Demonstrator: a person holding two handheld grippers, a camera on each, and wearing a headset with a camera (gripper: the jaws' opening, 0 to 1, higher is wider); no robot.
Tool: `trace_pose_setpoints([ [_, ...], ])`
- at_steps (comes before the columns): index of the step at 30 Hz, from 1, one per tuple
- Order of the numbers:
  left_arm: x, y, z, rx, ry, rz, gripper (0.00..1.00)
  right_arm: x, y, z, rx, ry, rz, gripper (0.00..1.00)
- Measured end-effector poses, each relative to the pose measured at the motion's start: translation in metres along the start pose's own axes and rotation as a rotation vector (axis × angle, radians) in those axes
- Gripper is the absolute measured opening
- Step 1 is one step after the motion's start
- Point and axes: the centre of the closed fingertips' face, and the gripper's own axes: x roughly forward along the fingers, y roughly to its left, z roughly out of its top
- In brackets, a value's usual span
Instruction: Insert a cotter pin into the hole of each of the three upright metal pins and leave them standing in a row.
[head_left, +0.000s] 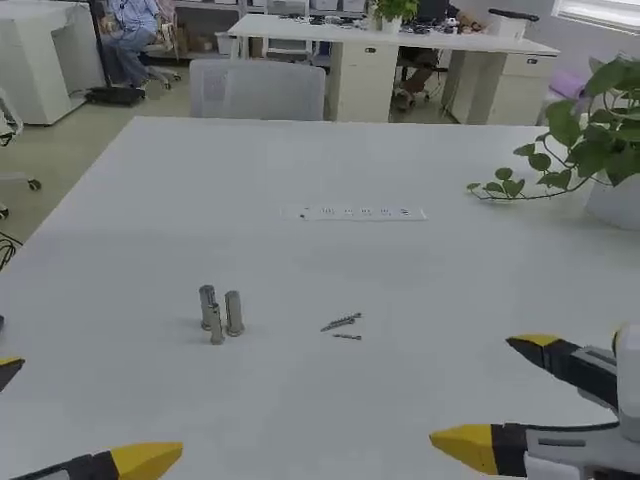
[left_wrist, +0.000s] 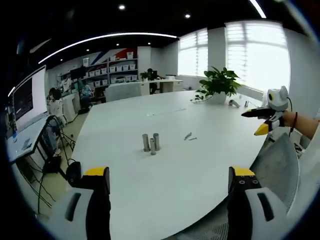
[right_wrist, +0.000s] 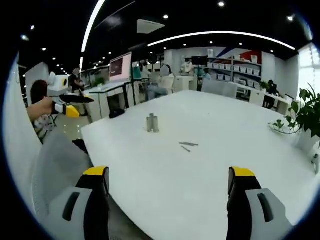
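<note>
you are hovering both tools at the near edge of the white table (head_left: 330, 150), and neither is holding anything. the left gripper (head_left: 75, 415) is showing its two yellow-tipped jaws spread wide, and the right gripper (head_left: 500, 395) is gaping just as wide. the three metal pins (head_left: 220, 314) are standing upright in a tight cluster left of the table's middle, bunched and not in a row (whether they are touching one another cannot be told). the cotter pins (head_left: 343, 325) are lying flat on the table just to the right of them, in a small loose group whose count is too fine to read.

the step in hand, judging from this, is the first pick-up of a cotter pin. you are better off sending the right gripper, since the cotter pins are lying on its side of the cluster. be coming in low and nearly flat to the tabletop, narrowing the jaws before arriving so that you are pinching one pin alone by one end and leaving the rest of its length free for threading. meanwhile, be bringing the left gripper to the cluster. be taking the outermost metal pin low on its shaft so that its hole is left uncovered, and be drawing it away from its neighbours without tipping them. thin wire on a smooth top is likely to skate, so be closing slowly.
</note>
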Motion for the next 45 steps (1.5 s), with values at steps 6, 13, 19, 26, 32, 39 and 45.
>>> trace_pose_setpoints([
  [6,-0.0004,-0.0022,-0.0010,0.006,0.005,-0.010,0.97,-0.0010,0.0009,0.0004,0.008,-0.008,-0.004,0.99],
  [13,-0.0021,-0.0030,-0.0018,0.000,0.003,-0.010,0.96,-0.0006,0.0023,0.0013,0.008,-0.009,0.002,0.98],
  [19,-0.0023,-0.0029,-0.0013,0.006,-0.003,-0.010,0.96,-0.0002,0.0032,0.0031,0.001,-0.006,0.009,0.98],
  [26,-0.0015,-0.0034,-0.0013,0.008,-0.002,-0.013,0.95,-0.0008,0.0039,0.0034,-0.010,0.005,0.016,0.98],
  [32,-0.0013,-0.0040,-0.0010,0.013,-0.004,-0.017,0.95,-0.0008,0.0045,0.0035,-0.015,0.008,0.021,0.98],
  [39,-0.0021,-0.0044,-0.0039,0.021,0.007,-0.023,0.94,0.0010,0.0072,0.0015,-0.023,0.020,0.035,0.98],
  [45,-0.0023,-0.0049,-0.0052,0.024,0.009,-0.027,0.93,0.0024,0.0085,0.0025,-0.025,0.021,0.038,0.98],
])
